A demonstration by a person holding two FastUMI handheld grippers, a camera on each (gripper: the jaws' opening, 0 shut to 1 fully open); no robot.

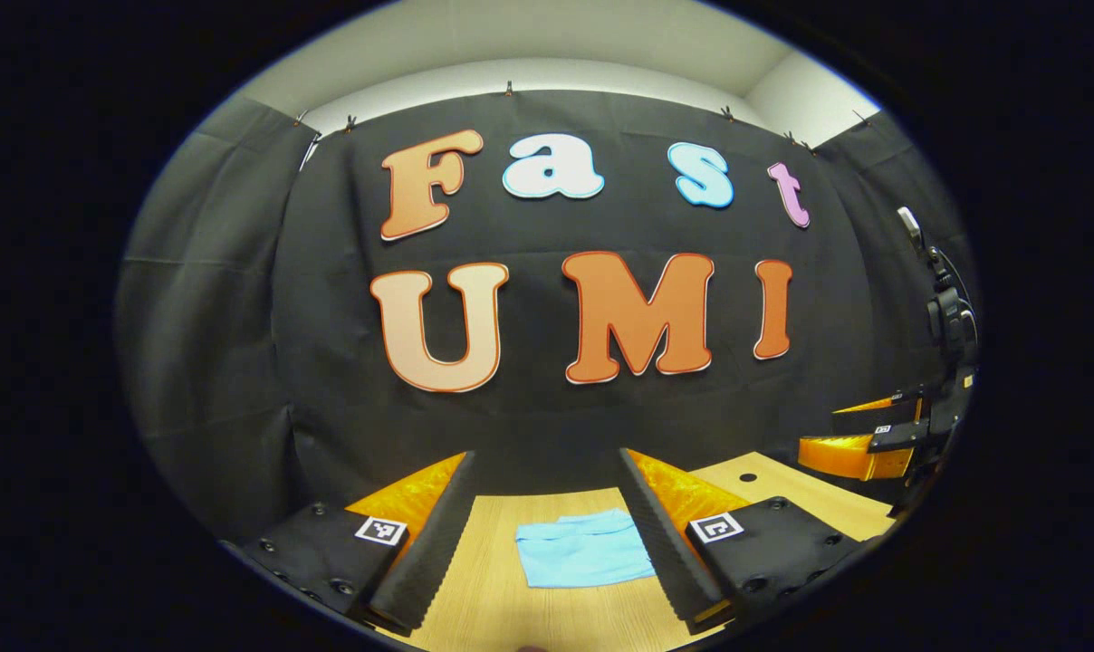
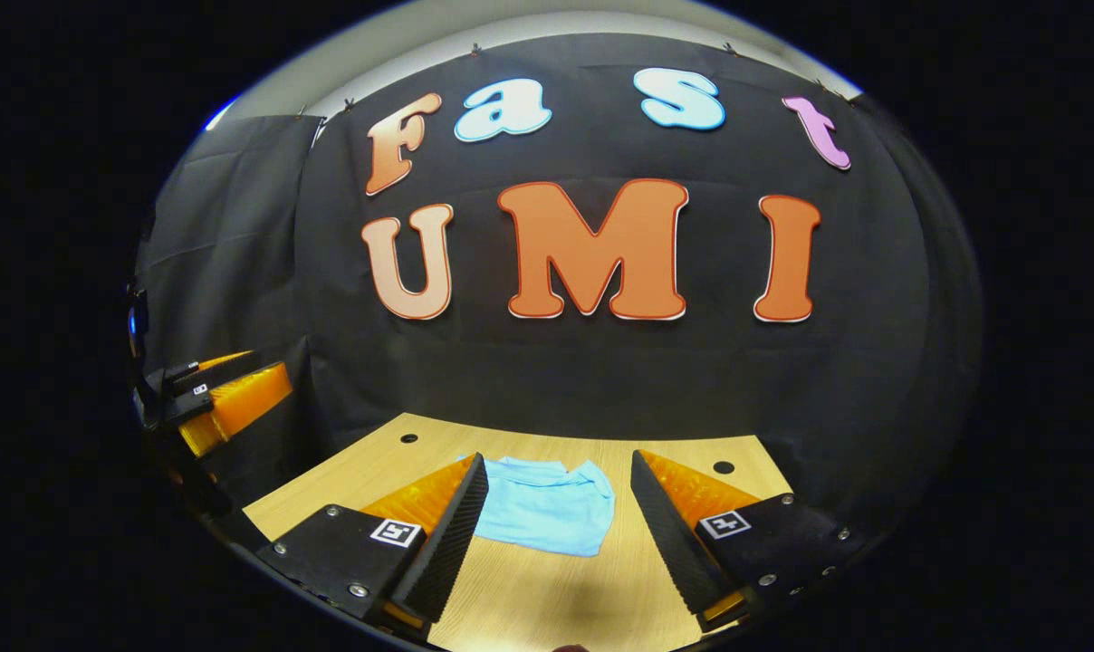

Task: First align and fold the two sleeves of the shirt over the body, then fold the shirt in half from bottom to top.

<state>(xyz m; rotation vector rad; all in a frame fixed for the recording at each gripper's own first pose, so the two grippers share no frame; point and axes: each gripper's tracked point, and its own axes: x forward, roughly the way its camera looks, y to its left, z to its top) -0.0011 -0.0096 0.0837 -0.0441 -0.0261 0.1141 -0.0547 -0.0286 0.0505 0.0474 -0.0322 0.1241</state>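
Observation:
A light blue shirt [image 1: 583,548] lies folded into a compact rectangle on the wooden table [image 1: 484,589]. In the left gripper view my left gripper [image 1: 547,534] is open above the table, its fingers framing the shirt without touching it. My right gripper [image 1: 873,444] appears at the far right edge of that view, raised above the table. In the right gripper view the shirt [image 2: 547,507] rests flat between the open fingers of my right gripper [image 2: 556,525], which holds nothing. The left gripper [image 2: 225,398] hangs at the left edge there, raised off the table.
The wooden table [image 2: 547,598] has small round holes [image 2: 408,438] near its back corners. Black cloth walls close the booth behind and at both sides. Bare tabletop surrounds the shirt.

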